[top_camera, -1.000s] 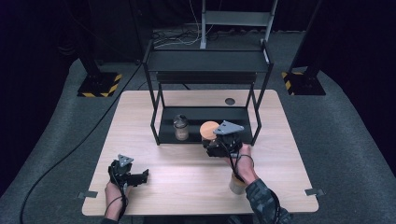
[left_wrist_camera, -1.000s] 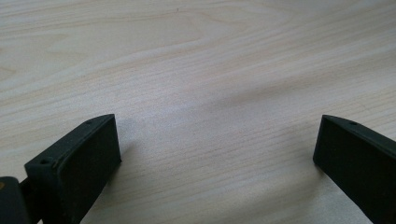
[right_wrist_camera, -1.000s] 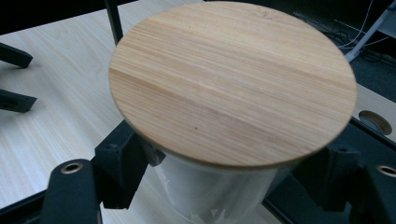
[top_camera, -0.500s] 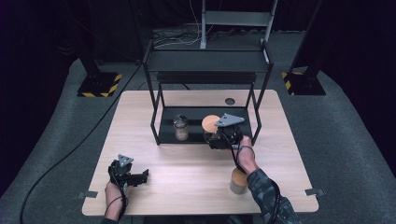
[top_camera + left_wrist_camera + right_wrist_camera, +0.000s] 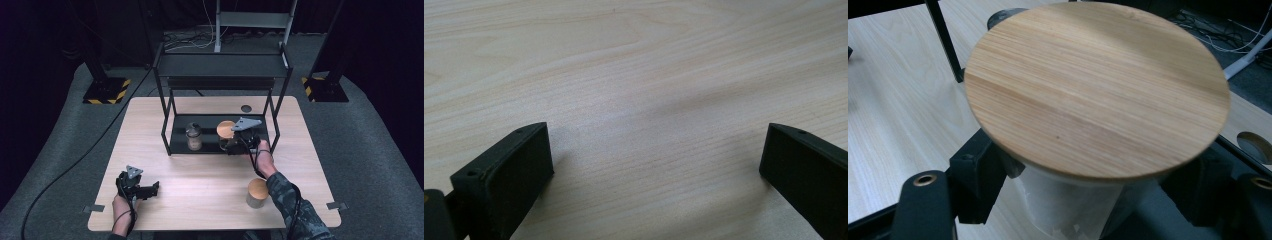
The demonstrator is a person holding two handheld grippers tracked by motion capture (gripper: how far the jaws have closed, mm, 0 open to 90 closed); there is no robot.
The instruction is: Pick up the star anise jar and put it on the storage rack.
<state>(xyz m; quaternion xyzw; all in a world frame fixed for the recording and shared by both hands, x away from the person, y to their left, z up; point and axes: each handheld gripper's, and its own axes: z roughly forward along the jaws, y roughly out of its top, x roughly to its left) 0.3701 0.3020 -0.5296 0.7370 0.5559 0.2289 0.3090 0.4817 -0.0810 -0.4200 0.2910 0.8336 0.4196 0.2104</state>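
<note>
1. Right gripper [image 5: 235, 144], reaching into the black rack [image 5: 222, 65] at the desk's far middle, clamped on a white jar with a round wooden lid [image 5: 226, 129]; in the right gripper view, jaws pressed against the jar's sides just under the lid [image 5: 1095, 87].
2. Left gripper [image 5: 150, 189], resting near the desk's [image 5: 200, 170] near-left corner, spread wide and empty; bare wood between the jaws in the left gripper view.
3. Held jar over the right half of the rack's lower shelf; touching the shelf or hovering just above it, impossible to tell. Long axis near vertical, lid upward, leaning slightly.
4. Dark-capped glass jar [image 5: 193, 136] already upright on the left of that shelf.
5. Second wooden-lidded jar [image 5: 257, 193] waiting near the desk's near-right edge.
6. Judged progress: roughly midway, with release pending and one jar left.
</note>
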